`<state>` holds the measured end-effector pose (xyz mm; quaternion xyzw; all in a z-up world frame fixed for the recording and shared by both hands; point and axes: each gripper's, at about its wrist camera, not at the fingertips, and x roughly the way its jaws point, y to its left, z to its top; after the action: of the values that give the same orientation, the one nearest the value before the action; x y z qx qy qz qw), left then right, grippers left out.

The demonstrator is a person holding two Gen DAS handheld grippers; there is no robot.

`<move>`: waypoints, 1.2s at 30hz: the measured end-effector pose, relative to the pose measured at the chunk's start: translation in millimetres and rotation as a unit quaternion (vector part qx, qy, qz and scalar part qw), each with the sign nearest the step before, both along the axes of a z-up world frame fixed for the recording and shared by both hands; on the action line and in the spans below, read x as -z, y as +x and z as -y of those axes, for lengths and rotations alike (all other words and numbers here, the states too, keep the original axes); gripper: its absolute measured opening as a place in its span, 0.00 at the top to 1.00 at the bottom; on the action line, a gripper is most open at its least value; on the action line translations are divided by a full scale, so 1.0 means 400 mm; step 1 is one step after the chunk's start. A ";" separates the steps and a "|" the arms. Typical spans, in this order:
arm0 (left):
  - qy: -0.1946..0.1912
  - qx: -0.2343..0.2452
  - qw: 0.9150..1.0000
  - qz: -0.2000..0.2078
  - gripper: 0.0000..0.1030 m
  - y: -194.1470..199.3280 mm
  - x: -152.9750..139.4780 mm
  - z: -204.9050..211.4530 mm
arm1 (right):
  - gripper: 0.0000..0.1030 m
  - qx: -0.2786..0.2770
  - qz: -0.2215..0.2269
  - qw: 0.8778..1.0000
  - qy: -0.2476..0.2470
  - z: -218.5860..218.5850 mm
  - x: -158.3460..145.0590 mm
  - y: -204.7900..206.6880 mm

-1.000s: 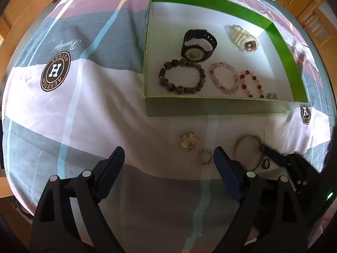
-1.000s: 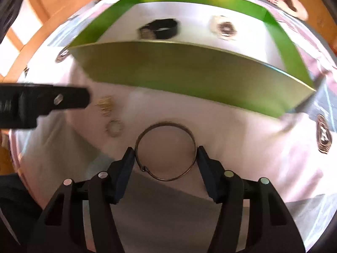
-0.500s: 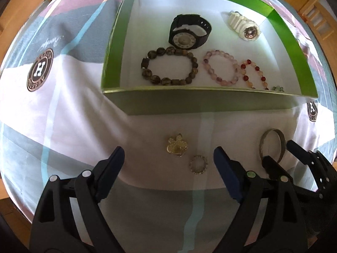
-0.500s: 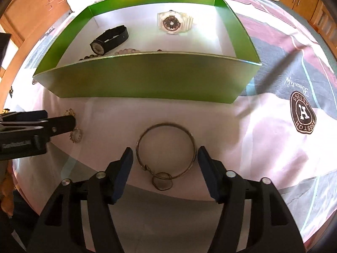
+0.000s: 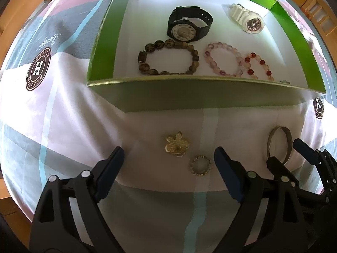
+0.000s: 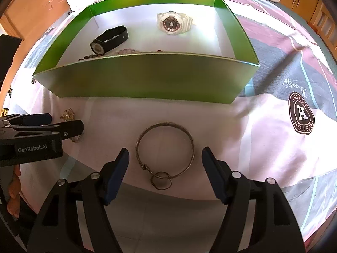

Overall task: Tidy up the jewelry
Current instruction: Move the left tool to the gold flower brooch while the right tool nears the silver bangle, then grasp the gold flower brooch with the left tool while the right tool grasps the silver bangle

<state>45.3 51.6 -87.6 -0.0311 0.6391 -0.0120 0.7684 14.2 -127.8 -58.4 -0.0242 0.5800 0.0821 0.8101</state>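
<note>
The right tongs (image 6: 165,158) stand wide open above the bedspread (image 6: 263,139), with nothing gripped. The metal bangle (image 6: 165,147) lies flat on the cloth between and just ahead of their two blue-padded tips, touching neither; a small wire loop (image 6: 161,181) joined to its near edge sits nearest the camera, roughly centred in the gap.

The left tongs (image 5: 168,160) are likewise spread open and empty. A gold flower-shaped brooch (image 5: 176,144) rests on the bedspread just beyond the gap between the tips, and a small round beaded ring (image 5: 200,165) lies nearer the right-hand tip, close beside it but apart. In the left wrist view the bangle appears off to the right, framed by the right tongs' tips.

Behind all this sits the green box (image 5: 101,48) with a white floor, its near wall facing both tongs. Inside it, toward the back, lie a black wristwatch (image 5: 188,28) and a white wristwatch (image 5: 247,20). In front of them, in a row along the near wall, are a brown bead bracelet (image 5: 168,58), a pink bead bracelet (image 5: 223,60) and a red-and-pink bead bracelet (image 5: 258,65), the last two touching or nearly so. From the right wrist view the near wall hides most of the bracelets.
</note>
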 end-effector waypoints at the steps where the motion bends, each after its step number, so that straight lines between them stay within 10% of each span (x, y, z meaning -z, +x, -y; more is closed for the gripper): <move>1: 0.003 0.001 1.000 0.001 0.14 0.000 0.001 0.004 | 0.31 0.000 -0.001 1.000 -0.001 -0.002 0.001 0.001; 19: -0.014 -0.016 1.000 0.011 0.14 0.014 -0.001 -0.018 | 0.31 0.003 -0.008 1.000 -0.009 -0.032 0.014 0.007; 25: -0.017 -0.009 1.000 0.015 0.33 0.017 -0.001 -0.021 | 0.31 0.003 -0.008 1.000 -0.012 -0.032 0.020 0.006; 36: -0.002 0.002 1.000 0.023 0.34 0.007 0.002 0.014 | 0.31 -0.005 0.010 0.999 -0.041 -0.050 0.027 -0.001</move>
<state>47.9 46.1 -88.5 -0.0312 0.6214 -0.0152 0.7827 13.8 -107.9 -69.2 -0.0609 0.5747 0.0623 0.8137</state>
